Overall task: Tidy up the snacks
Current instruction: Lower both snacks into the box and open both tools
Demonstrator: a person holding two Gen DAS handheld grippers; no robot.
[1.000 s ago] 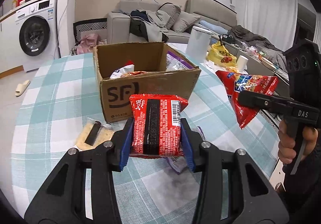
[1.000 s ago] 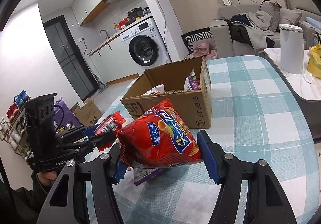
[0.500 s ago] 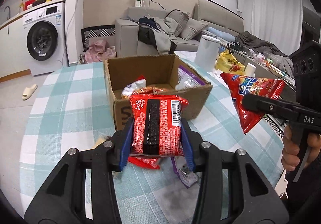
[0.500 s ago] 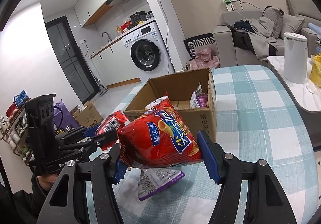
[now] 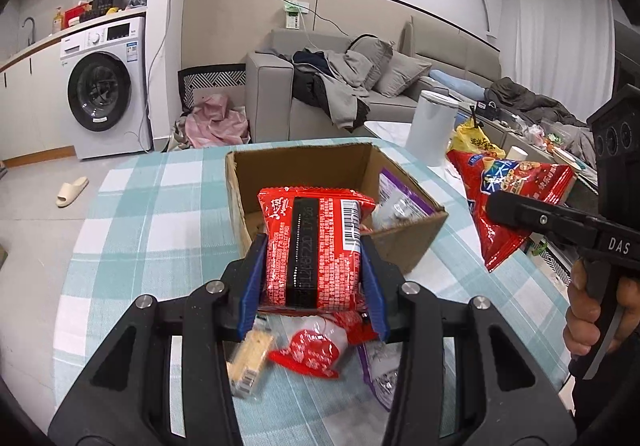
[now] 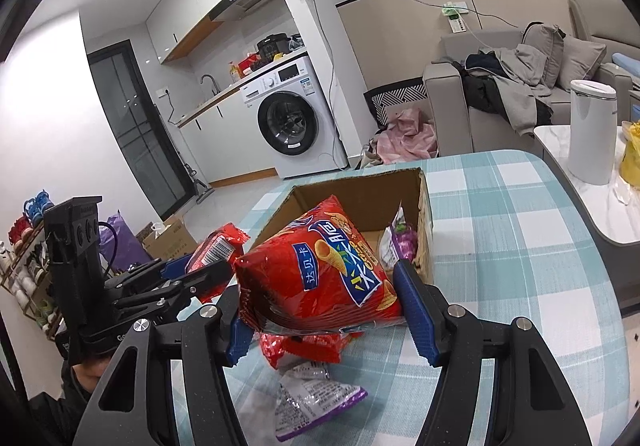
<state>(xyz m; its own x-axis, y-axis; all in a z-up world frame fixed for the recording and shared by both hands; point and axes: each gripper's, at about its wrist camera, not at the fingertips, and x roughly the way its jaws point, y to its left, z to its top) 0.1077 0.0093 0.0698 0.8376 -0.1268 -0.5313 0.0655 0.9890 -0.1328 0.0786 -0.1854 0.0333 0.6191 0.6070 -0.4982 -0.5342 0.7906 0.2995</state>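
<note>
The left gripper (image 5: 314, 276) points forward and somewhat downward, its blue fingers (image 5: 251, 288) clamped on the two sides of a red noodle pack (image 5: 316, 246) that stands upright between them, barcode toward the top right, clear of the worktop (image 5: 132, 230). The right gripper (image 6: 326, 306) tilts down about the same, its fingers (image 6: 416, 310) set wider and pressed against the puffed sides of a red chip bag (image 6: 320, 274), also carried in the air. In the left view the right gripper shows side-on at the right edge, a hand (image 5: 592, 310) wrapped round its black handle with the chip bag hanging point-down from the fingers; in the right view the left gripper sits low at the left with the noodle pack sticking out of it. Below the carried packs, loose snacks lie on the checked worktop: a small cracker pack (image 5: 248, 362), a red-and-white packet (image 5: 312, 350) and a purple-edged packet (image 6: 316, 402). Just beyond both grippers stands an open carton (image 5: 400, 242) with a purple snack bag (image 6: 400, 242) leaning inside against its wall. Farther off, past the worktop's edge, a white bin (image 6: 592, 130) stands on a side table, then a grey sofa (image 5: 272, 94) heaped with clothes, and a washer (image 5: 104, 86) on the left.
</note>
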